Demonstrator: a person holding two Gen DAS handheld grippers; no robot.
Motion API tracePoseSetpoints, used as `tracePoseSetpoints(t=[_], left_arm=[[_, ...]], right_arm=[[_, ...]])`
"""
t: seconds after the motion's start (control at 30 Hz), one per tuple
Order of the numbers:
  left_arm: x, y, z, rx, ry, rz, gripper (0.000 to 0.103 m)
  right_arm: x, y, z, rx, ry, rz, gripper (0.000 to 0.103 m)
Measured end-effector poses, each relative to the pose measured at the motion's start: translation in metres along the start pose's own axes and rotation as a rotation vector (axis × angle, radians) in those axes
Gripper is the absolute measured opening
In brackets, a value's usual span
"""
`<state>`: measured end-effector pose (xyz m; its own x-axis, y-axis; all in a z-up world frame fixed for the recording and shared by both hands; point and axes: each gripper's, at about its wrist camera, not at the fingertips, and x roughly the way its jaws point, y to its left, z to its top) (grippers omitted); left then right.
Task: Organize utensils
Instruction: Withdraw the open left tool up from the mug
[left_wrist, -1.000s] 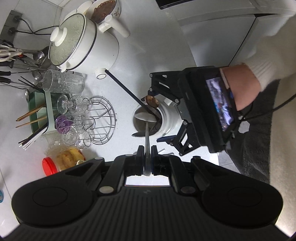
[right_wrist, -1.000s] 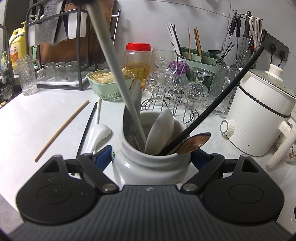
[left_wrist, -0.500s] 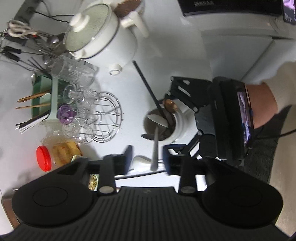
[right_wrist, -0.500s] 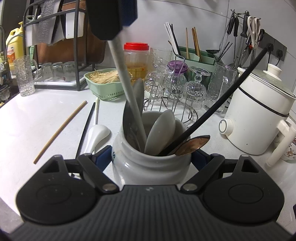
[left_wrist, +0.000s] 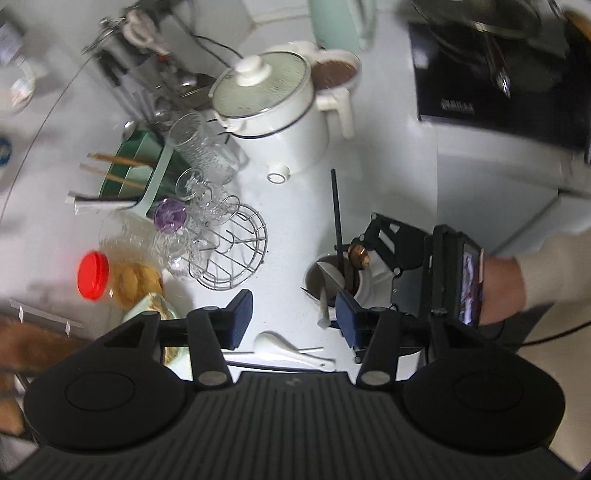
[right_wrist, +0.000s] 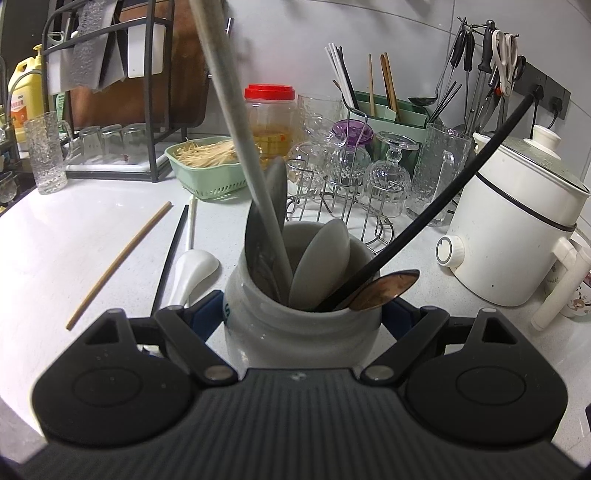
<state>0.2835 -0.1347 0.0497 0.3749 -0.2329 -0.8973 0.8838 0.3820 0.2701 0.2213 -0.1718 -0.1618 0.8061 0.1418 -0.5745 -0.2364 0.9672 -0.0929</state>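
- Ceramic jar (right_wrist: 301, 325) sits clamped between the right gripper's (right_wrist: 303, 314) pads, steady on the counter (right_wrist: 55, 251).
- Left gripper (left_wrist: 293, 319): a second ago it pinched the grey utensil's handle (right_wrist: 236, 122); now its jaws are opening with nothing between them, and it has pulled up and away from the jar.
- Grey utensil now stands by itself in the jar, leaning on the rim beside a white spoon (right_wrist: 321, 258), black chopstick (right_wrist: 436, 206) and bronze spoon (right_wrist: 386, 290).
- Meaning: that piece looks delivered; one drop-off done.
- Left to collect, by my reading: ceramic spoon (right_wrist: 192, 269), a black stick (right_wrist: 171, 254), a white stick (right_wrist: 191, 221) and a wooden chopstick (right_wrist: 120, 260) lying loose left of the jar.
- Left gripper hangs above the ceramic spoon, likely the next pick.
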Motion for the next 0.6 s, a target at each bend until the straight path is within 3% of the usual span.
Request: tracePoseSetpoints(t=[0.6], left_arm=[[-0.001, 0.020, -0.081, -0.428, -0.133, 0.014, 0.055]], right_arm=[[0.001, 0.001, 0.000, 0.010, 0.005, -0.008, 0.091]])
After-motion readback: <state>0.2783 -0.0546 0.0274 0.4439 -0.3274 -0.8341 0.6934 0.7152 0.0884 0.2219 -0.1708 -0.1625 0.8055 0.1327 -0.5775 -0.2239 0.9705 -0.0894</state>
